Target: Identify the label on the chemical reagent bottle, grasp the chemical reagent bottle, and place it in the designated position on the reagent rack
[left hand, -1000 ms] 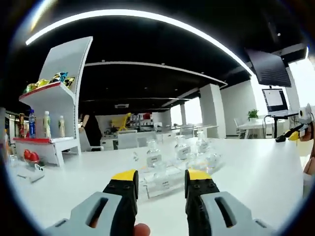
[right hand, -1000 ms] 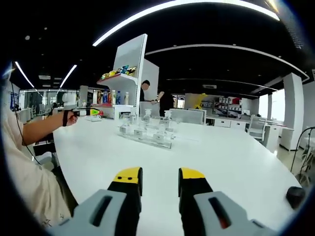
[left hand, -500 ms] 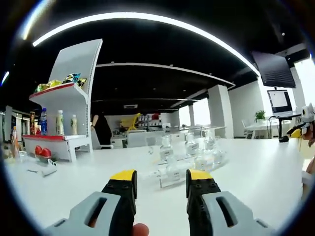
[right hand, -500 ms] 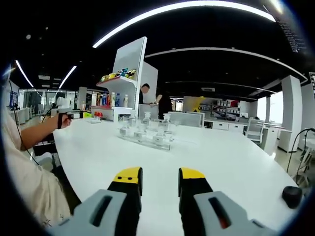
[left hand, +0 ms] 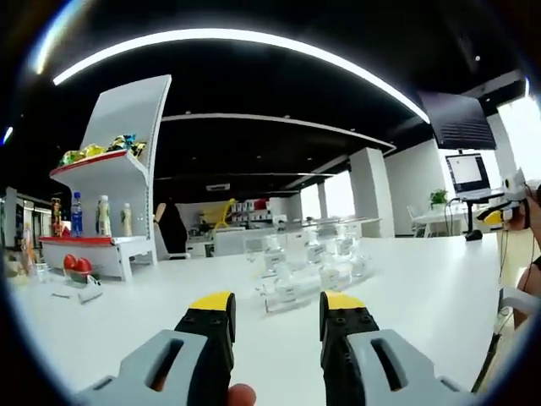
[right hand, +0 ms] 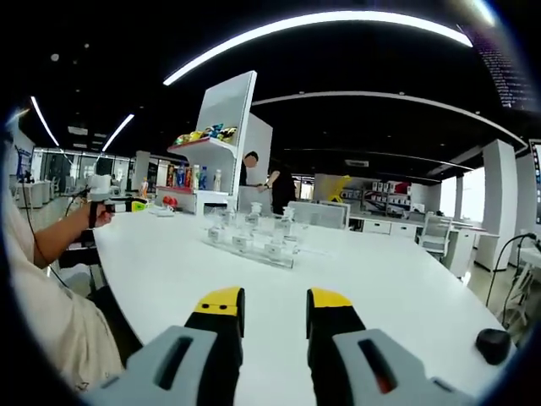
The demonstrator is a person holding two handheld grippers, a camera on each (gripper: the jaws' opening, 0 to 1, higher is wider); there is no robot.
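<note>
Left gripper: jaws apart, holding nothing, low over the white table.
Right gripper: jaws apart, also holding nothing.
Bottles: small clear glass reagent bottles with white labels stand in the clear acrylic reagent rack, ahead of both grippers, apart from them.
Labels: too small to read.

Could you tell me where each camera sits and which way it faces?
Left gripper view: rides the left gripper, low over the white table, facing the rack of bottles; a fingertip shows.
Right gripper view: rides the right gripper, facing the same rack from farther; a sleeve and forearm show.
Shared: table, rack, display shelf.
</note>
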